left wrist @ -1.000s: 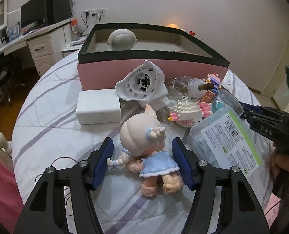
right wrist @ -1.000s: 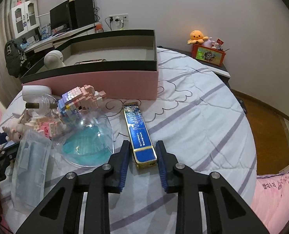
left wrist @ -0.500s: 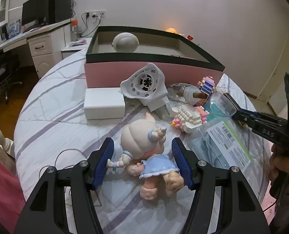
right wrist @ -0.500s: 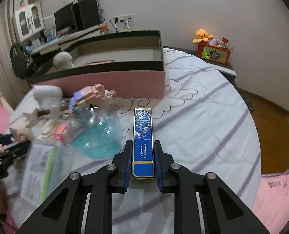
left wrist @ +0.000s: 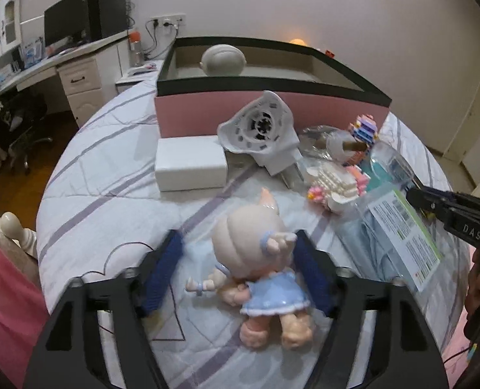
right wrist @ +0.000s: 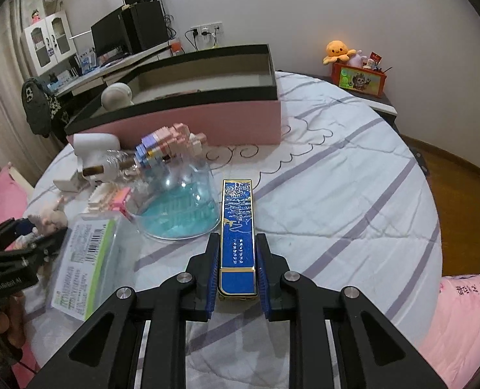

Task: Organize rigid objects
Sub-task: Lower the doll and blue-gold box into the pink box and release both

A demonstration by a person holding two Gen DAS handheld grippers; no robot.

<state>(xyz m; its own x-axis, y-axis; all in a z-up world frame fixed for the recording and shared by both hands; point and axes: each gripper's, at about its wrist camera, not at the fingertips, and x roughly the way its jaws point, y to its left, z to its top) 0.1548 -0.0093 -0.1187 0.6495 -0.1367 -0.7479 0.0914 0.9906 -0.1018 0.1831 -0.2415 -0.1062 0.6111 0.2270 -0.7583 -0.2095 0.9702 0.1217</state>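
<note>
A doll [left wrist: 249, 259] in a blue dress lies face down on the striped bed cover. My left gripper [left wrist: 236, 240] straddles it with its jaws closing. The right pad is at the doll's raised hand; the left pad stands apart from its arm. My right gripper [right wrist: 237, 241] is shut on the near end of a long blue and gold box [right wrist: 237, 214], which points away from me just above the cover. The pink storage box with a black rim [left wrist: 227, 113] [right wrist: 207, 120] stands open at the back, with a white round object [left wrist: 223, 60] inside.
Between the grippers lie a white box [left wrist: 189, 168], a white vented shell [left wrist: 259, 129], block models [left wrist: 337, 181], a clear dome with a teal base [right wrist: 178, 204] and a mask pack [right wrist: 84, 259]. A nightstand with an orange plush [right wrist: 338, 50] stands far right.
My right gripper has shut on the blue box, which now lies straight between its pads. My left gripper's pads have drawn a little closer around the doll.
</note>
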